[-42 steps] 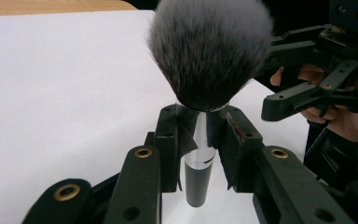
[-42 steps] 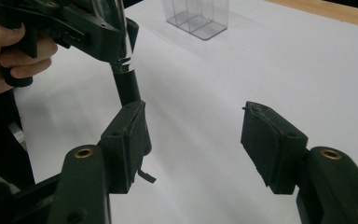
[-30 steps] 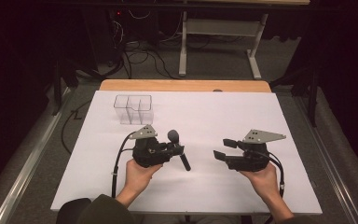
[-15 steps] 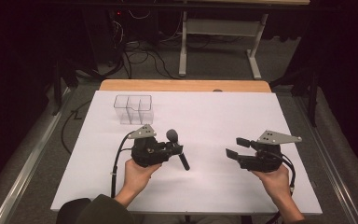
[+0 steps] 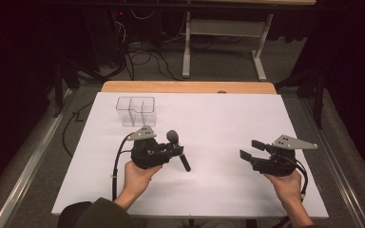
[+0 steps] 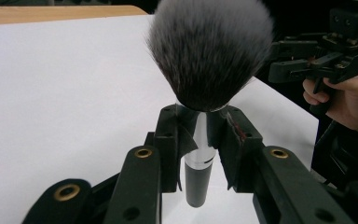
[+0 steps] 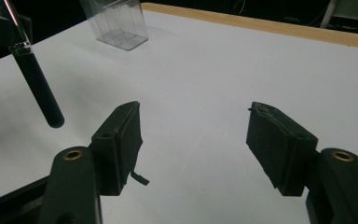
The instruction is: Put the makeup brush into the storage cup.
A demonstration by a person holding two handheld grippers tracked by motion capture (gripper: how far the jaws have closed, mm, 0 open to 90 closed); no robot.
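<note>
Left hand-held gripper [image 5: 173, 152] is clamping a makeup brush [image 5: 177, 148] by its shiny silver ferrule, and in the left gripper view the two black jaws are pressing on either side of that ferrule [image 6: 196, 140] while the dark, grey-tipped bristle head is standing above them and the black handle is pointing down below them. Seen from the high view, the brush is hanging above the white desk [image 5: 218, 118], bristles toward the far edge and handle slanting toward the person. Right hand-held gripper [image 5: 253, 151] is hovering well apart from it on the right side of the desk, its jaws standing wide with nothing between them; the right gripper view is showing bare white surface in the gap. A clear plastic organizer [image 5: 136, 110] with several compartments is sitting on the desk beyond the left hand-held gripper, near the wooden far edge.
</note>
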